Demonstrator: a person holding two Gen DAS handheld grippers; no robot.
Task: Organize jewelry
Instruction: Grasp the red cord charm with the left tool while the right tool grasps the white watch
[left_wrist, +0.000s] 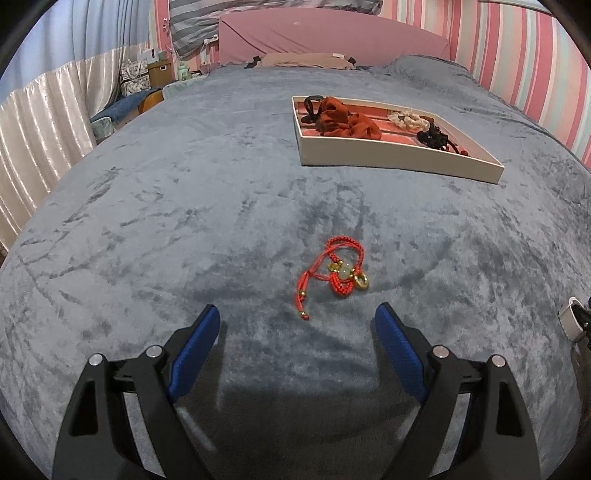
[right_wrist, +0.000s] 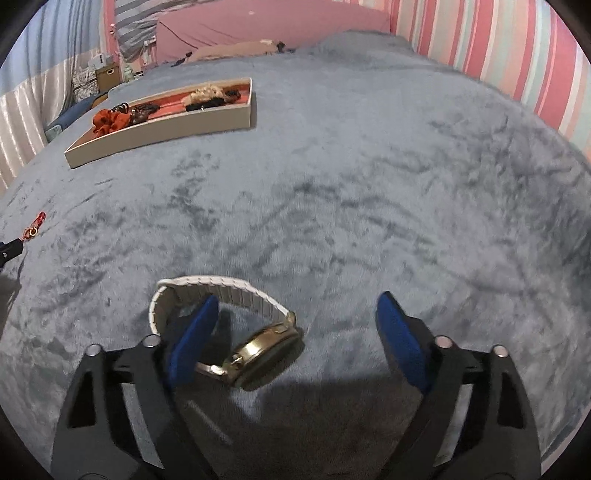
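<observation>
Bracelet (left_wrist: 334, 275) lies beyond open left gripper (left_wrist: 297, 319).

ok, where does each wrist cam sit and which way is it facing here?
Left wrist: on the left gripper, angled down at a red braided cord bracelet on the grey plush bedspread; its blue-padded fingers show.
Right wrist: on the right gripper, over a gold-cased watch with white band; blue fingers show.
Shared: bracelet, bedspread, white shallow tray.

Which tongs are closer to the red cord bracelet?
Left. The left tongs sit open just short of the red cord bracelet. The right tongs are off to its side, straddling the gold watch.
</observation>
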